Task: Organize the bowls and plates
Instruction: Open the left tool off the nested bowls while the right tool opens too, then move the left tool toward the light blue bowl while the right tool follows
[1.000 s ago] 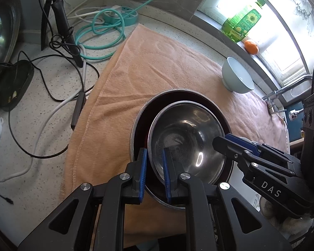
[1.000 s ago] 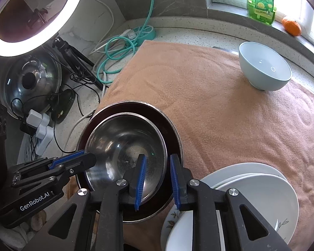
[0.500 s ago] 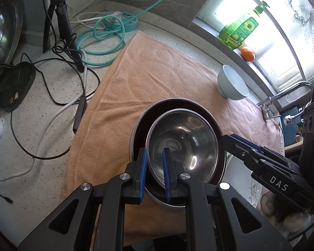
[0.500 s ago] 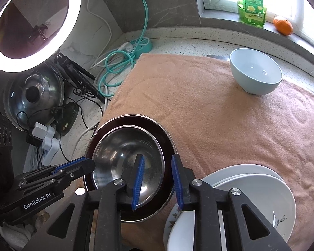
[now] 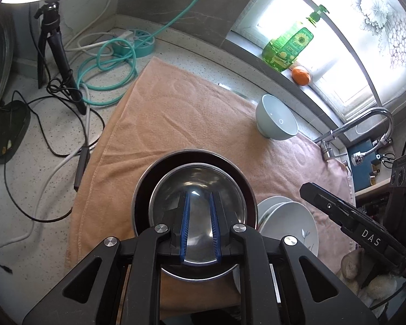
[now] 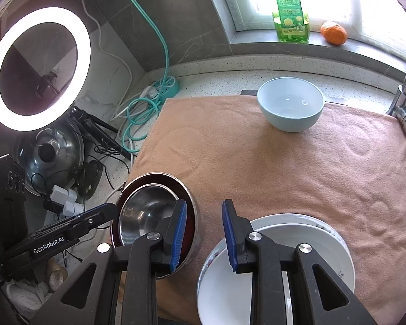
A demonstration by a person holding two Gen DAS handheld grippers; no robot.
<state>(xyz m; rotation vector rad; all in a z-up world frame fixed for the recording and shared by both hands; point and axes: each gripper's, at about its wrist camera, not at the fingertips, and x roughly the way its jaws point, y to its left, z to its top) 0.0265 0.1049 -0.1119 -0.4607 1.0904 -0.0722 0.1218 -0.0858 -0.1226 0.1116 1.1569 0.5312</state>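
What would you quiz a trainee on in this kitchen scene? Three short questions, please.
1. True or false: the steel bowl sits inside a wider dark bowl.
2. Which fruit lies on the sill?
3. What stands alone at the far edge of the towel? A) a cup B) a blue bowl C) a pan

Key: 1 true; 2 an orange; 3 B.

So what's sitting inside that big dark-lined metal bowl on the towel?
A smaller steel bowl is nested inside the big bowl, and it looks empty. The big bowl's bottom is covered by it, so anything underneath cannot be seen.
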